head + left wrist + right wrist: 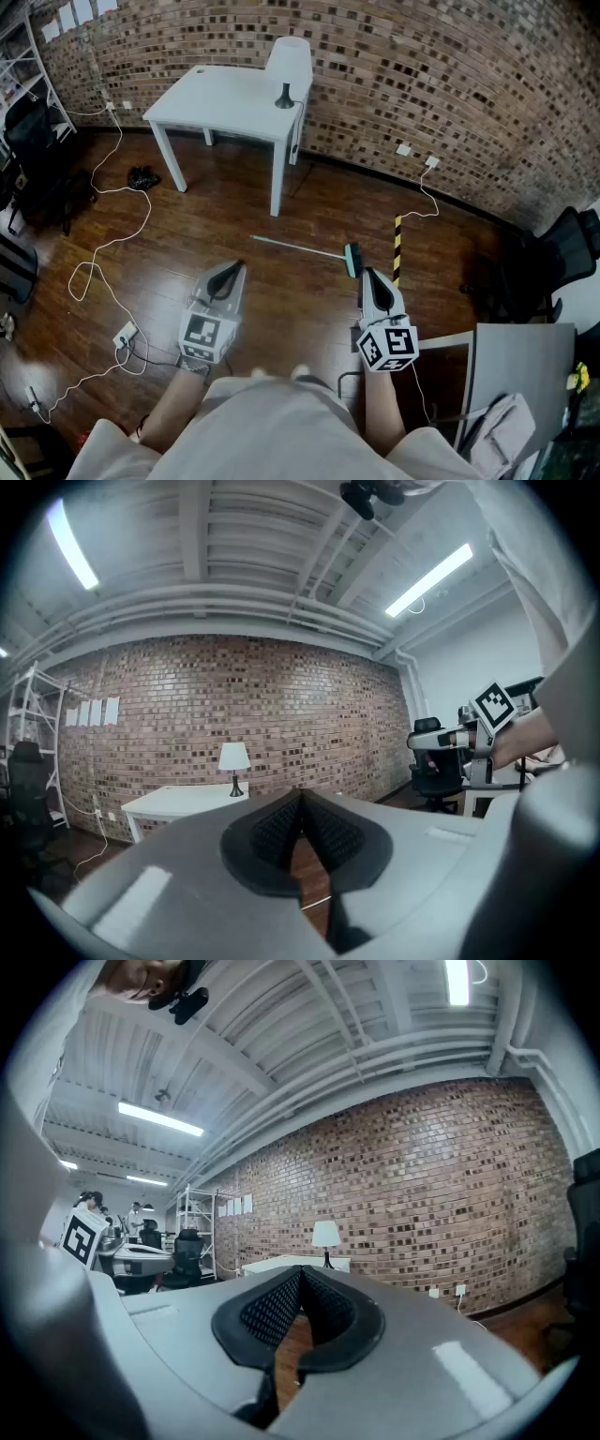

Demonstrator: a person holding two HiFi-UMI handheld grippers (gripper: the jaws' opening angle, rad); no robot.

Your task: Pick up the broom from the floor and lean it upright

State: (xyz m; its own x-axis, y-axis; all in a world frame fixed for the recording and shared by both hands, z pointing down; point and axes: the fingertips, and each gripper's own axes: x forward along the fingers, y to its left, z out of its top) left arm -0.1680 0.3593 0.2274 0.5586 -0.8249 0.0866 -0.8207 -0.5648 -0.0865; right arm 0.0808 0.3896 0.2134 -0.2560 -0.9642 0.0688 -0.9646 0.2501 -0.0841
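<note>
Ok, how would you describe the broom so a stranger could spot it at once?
Start at the white table by the brick wall, then look at the dark wood floor in front of it. The broom lies flat there, a thin pale handle ending in a small teal head. Unlike the looping white cables nearby, it is straight, beside a yellow-and-black strip.

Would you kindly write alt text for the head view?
A teal-handled broom lies on the dark wooden floor, ahead of the shut, empty left gripper and right gripper; a white table bearing a white lamp stands beyond.
</note>
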